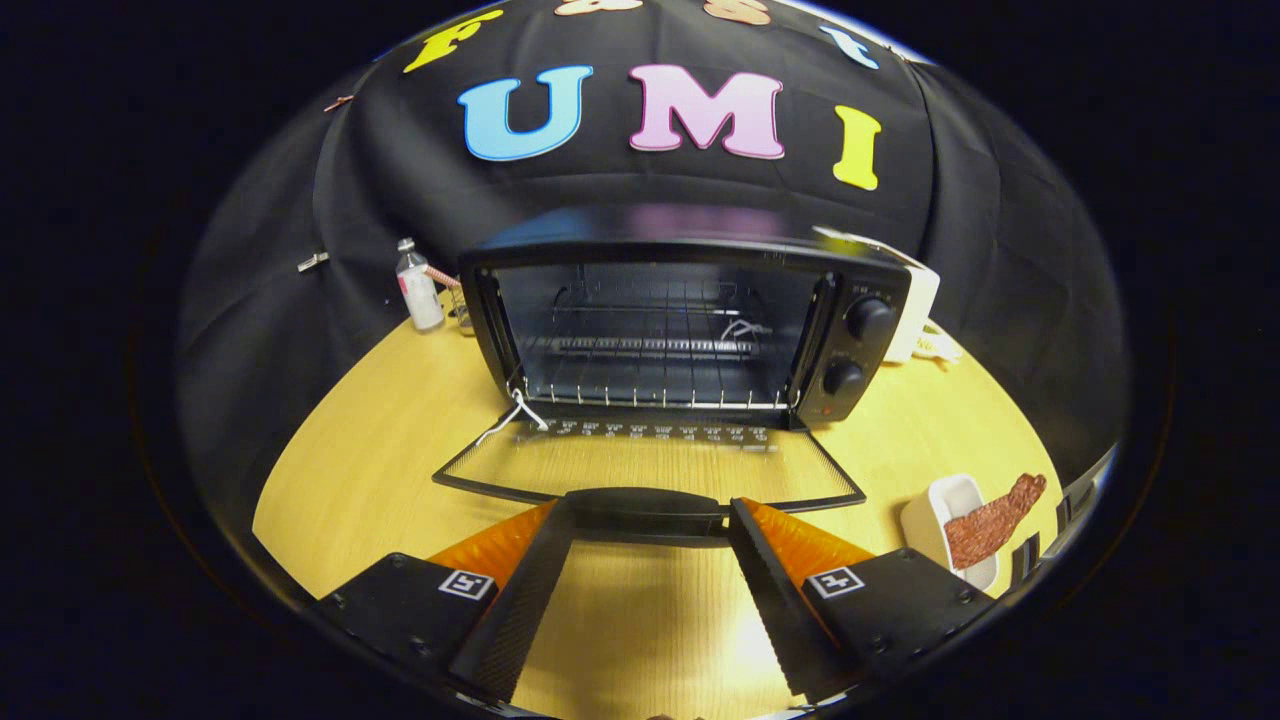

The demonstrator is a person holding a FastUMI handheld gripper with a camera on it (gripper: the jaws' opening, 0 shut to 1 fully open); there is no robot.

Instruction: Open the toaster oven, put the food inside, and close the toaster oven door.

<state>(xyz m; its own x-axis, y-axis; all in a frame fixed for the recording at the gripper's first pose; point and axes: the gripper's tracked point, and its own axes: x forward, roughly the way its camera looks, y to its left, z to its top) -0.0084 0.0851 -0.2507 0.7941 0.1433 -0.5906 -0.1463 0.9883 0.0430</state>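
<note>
A black toaster oven [690, 320] stands on the wooden table [380, 460] with its glass door [650, 465] folded down flat toward me. The wire rack [655, 345] inside is bare. The door's black handle [645, 505] lies right at my fingertips. My gripper [650, 515] is open, its two fingers spread to either side of the handle, and nothing is pressed between them. The food, a reddish-brown strip [990, 520], rests across a small white dish [945, 525] to the right of my right finger.
A small white bottle [418, 290] stands to the left of the oven by the cloth wall. A white appliance with a cord [920, 310] sits behind the oven's right side. Two black knobs [868, 320] are on the oven's right panel.
</note>
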